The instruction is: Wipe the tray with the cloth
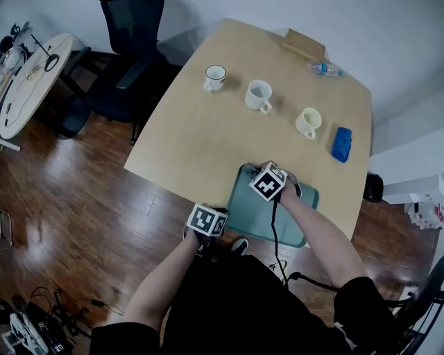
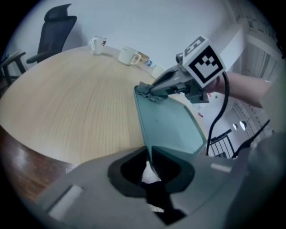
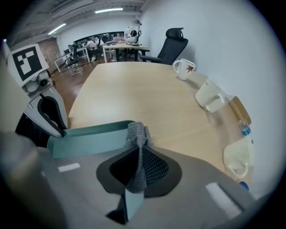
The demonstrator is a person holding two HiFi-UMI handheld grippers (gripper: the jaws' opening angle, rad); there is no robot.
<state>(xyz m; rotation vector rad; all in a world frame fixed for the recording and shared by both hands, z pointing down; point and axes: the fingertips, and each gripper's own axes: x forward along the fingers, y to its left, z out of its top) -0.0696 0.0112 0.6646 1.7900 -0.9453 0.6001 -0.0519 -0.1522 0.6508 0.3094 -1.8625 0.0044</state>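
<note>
You're in an office, at what looks like a meeting corner. A big pale wooden table [image 1: 201, 139] fills the middle of the head view. A black swivel office chair [image 1: 128, 41] stands at its upper left, and a second, round table [image 1: 35, 76] sits at the left edge. Three mugs [image 1: 259, 96] line the tabletop, and there's dark plank floor [image 1: 76, 201] under you. At the upper left of the right gripper view, desks [image 3: 118, 44] with seated people [image 3: 93, 44] run under long ceiling strip lights [image 3: 108, 10].

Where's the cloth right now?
The cloth is pinched in the right tool, at the tray's far left corner in the head view; the left tool grips its near edge.
</note>
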